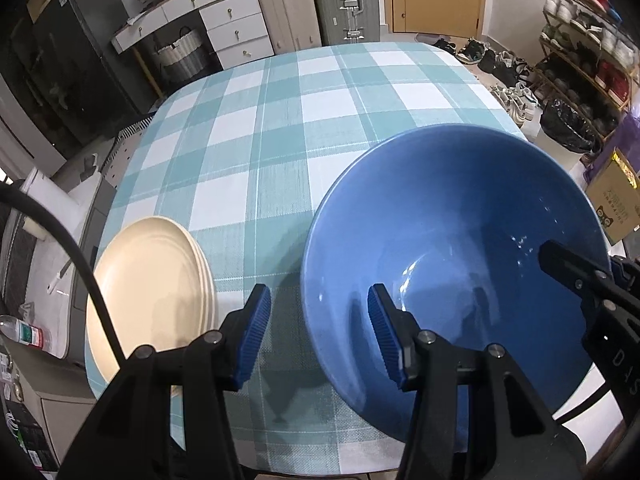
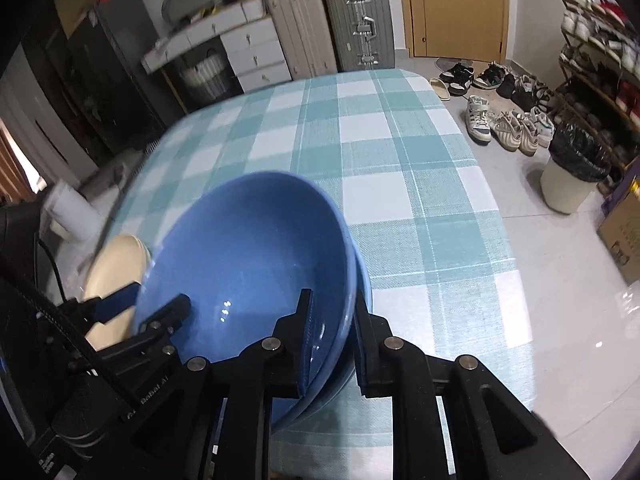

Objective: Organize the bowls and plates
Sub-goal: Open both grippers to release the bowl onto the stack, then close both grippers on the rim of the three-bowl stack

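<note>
plates [image 2: 116, 264]: mostly hidden behind bowl [image 2: 256, 256] | bowl's near rim: behind jaws

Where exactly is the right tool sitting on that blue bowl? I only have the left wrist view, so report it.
Observer: The right tool straddles the near rim of the blue bowl, with one finger inside and one outside. I cannot tell whether the pads press.
Operator: Check under that bowl. Tell me what it rests on.
Observer: A second blue bowl is nested beneath it. Its rim shows just outside the upper one.
Operator: Now give me the left tool from your side.
Observer: The left tool is open at the opposite rim. One finger is in the bowl and the other is over the cream plates.
</note>
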